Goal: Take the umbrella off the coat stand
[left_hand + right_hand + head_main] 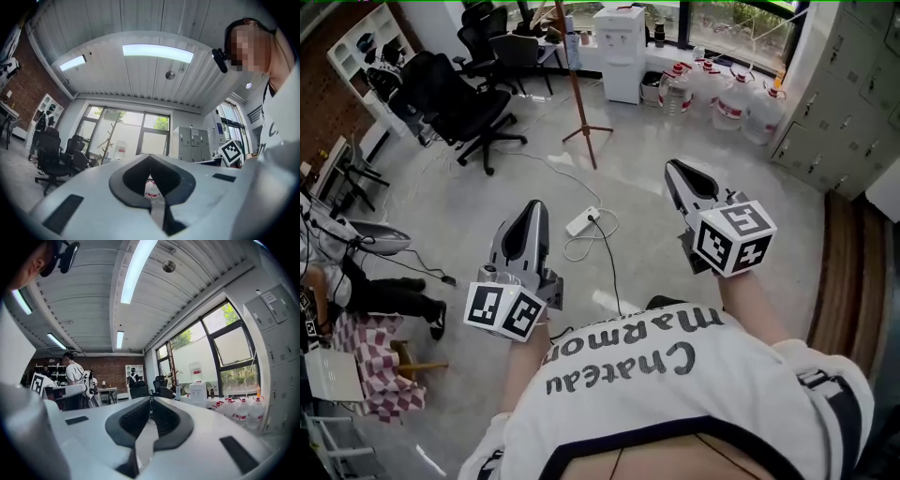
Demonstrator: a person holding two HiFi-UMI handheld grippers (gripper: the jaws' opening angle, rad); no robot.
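Left gripper (533,208), right gripper (673,169): two, closed.

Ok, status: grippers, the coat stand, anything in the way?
Both shut and empty: left gripper, right gripper. Well ahead, the coat stand, not reached; umbrella not made out. A power strip and cable lie between.

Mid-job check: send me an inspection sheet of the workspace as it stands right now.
Surface: pale grey floor, glossy.
Job's things: wooden coat stand upright, far across the floor; umbrella cannot be made out.
Clutter: white power strip lying on the floor ahead.
Grippers: left gripper and right gripper, jaws together, both empty, well short of the stand.
Cables: cable runs from the power strip back between the grippers.
Surroundings: office chairs left, water cooler, water jugs, lockers right.
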